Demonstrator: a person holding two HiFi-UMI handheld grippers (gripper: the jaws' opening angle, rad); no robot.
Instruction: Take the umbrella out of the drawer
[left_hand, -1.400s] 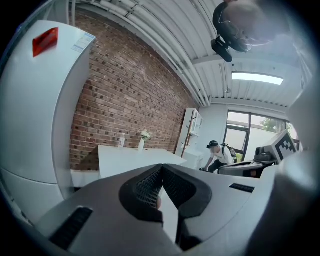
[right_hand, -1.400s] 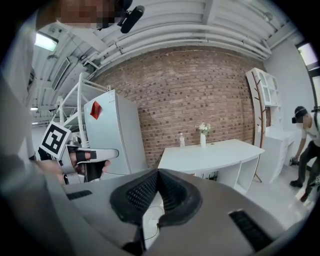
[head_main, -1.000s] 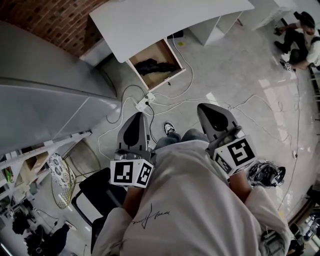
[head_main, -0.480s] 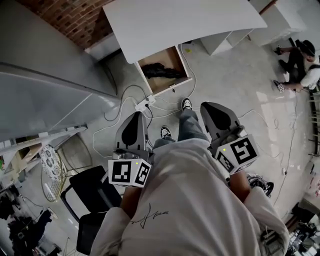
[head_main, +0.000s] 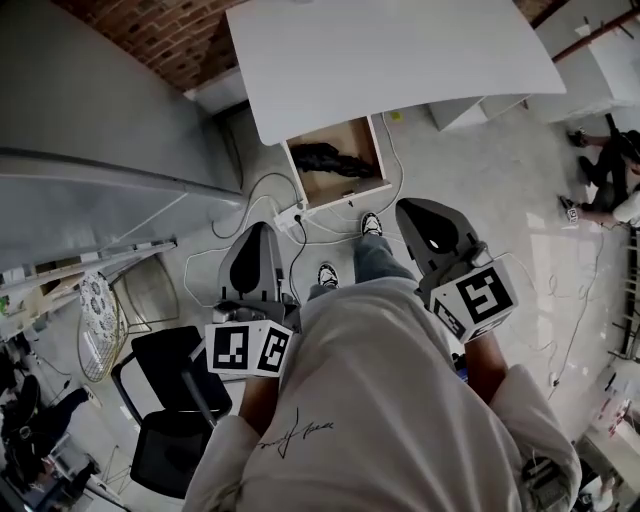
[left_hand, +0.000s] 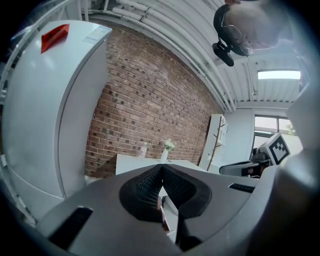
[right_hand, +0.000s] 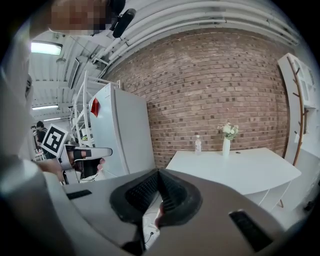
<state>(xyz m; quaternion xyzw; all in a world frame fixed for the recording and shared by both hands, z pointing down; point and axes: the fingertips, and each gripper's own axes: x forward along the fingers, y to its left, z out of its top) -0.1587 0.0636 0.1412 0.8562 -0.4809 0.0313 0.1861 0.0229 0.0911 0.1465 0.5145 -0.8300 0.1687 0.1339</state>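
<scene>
Grey and level before the person's chest, the left gripper (head_main: 257, 235) and right gripper (head_main: 418, 212) had jaws pressed together on nothing, well apart from the dark umbrella (head_main: 325, 157) lying in the open wooden drawer (head_main: 383, 160) under the white table's (head_main: 400, 50) near edge, beside a brick wall (head_main: 170, 35).

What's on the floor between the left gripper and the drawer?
A white power strip and loose cables lie there, seen in the head view, between the left gripper and the drawer.
</scene>
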